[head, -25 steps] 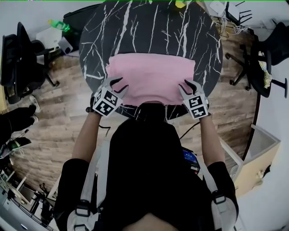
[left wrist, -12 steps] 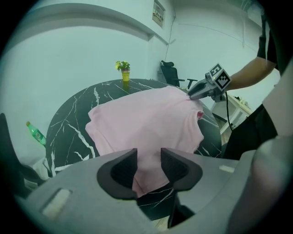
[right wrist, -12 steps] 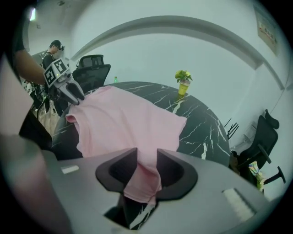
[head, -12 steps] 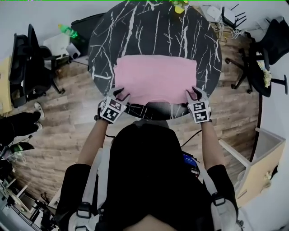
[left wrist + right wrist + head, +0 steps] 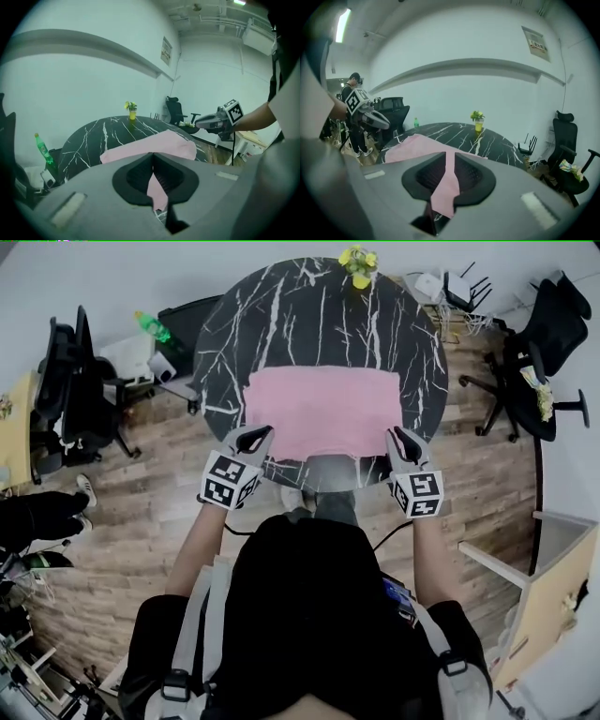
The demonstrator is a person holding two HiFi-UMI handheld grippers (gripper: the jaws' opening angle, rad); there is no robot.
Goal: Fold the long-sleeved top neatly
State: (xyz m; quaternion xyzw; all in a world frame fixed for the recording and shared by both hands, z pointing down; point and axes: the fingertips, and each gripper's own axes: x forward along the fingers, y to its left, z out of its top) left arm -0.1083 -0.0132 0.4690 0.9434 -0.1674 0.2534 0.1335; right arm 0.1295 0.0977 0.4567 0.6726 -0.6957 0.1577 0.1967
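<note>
Left gripper view: pink top (image 5: 164, 143), illegible wall poster (image 5: 166, 50)

Desk (image 5: 281, 315): round black marble.
Pink top (image 5: 323, 409): spread just ahead of left claw (image 5: 254, 436), right claw (image 5: 400, 438).
Flower pot (image 5: 360, 263): far rim, well beyond both.

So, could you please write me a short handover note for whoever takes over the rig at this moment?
Left tongs: shut on the near left corner of the pink top.
Right tongs: jaws have just been closing, and they pinch the near right corner.
Top: spread as a flat rectangle on the round black table, with no sleeves sticking out.
Done: sleeves seemingly folded in; both near corners gripped.
Left: probably carry the near edge over to the far edge, release, then tidy.
</note>
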